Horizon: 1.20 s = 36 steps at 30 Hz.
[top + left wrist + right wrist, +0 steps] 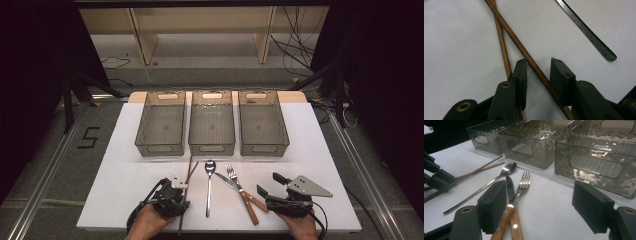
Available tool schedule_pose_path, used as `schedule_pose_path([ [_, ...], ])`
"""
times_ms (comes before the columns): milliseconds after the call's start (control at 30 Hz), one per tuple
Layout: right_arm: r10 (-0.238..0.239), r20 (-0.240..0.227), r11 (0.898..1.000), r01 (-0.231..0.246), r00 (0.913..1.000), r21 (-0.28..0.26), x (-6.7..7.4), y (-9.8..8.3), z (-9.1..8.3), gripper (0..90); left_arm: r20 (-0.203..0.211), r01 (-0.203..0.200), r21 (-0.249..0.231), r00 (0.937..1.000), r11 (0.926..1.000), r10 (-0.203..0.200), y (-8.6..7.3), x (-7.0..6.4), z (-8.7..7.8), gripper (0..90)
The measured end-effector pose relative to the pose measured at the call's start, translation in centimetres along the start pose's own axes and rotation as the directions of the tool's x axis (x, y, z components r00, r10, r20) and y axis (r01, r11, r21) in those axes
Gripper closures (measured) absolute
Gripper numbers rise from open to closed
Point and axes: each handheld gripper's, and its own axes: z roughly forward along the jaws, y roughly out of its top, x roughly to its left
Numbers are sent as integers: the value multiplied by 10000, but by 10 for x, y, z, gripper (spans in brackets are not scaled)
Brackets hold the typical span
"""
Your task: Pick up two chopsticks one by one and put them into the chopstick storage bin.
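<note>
Left gripper (537, 67) jaws apart around one wooden chopstick (524, 51) without pressing it, right gripper (540, 207) open, holding nothing.

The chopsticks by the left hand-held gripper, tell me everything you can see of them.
The chopsticks are two thin brown sticks that look like wood, lying flat and crossed on the white table, left of the spoon. The left hand-held gripper straddles one stick with its jaws apart, not yet pressing it; the other passes under its left jaw.

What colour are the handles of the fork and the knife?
Reddish-brown wood with metal rivets, clearest in the right gripper view: fork handle, knife handle.
</note>
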Motion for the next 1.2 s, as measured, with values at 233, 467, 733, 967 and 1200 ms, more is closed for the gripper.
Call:
schedule_pose_path([
  [233, 46, 7, 10000, -46, 10000, -47, 0, 0, -1, 290, 69, 78, -10, 9999, 10000, -78, -1, 3, -1, 719],
  [467, 44, 12, 10000, -44, 10000, -43, -1, 0, -1, 291, 40, 107, 24, 9999, 9999, -107, -1, 7, -1, 800],
  [733, -2, 8, 10000, 2, 10000, 0, 0, 0, 0, 292, -106, 122, 32, 9999, 9999, -122, 0, 5, 0, 801],
  [967, -3, 8, 10000, 3, 10000, -9, 0, 0, 1, 292, -257, 39, 131, 9997, 9999, -36, 2, 2, 0, 798],
  [1200, 15, -21, 10000, -15, 10000, -15, 0, 0, 0, 292, -293, 66, 182, 9996, 9998, -60, 3, 2, 0, 835],
])
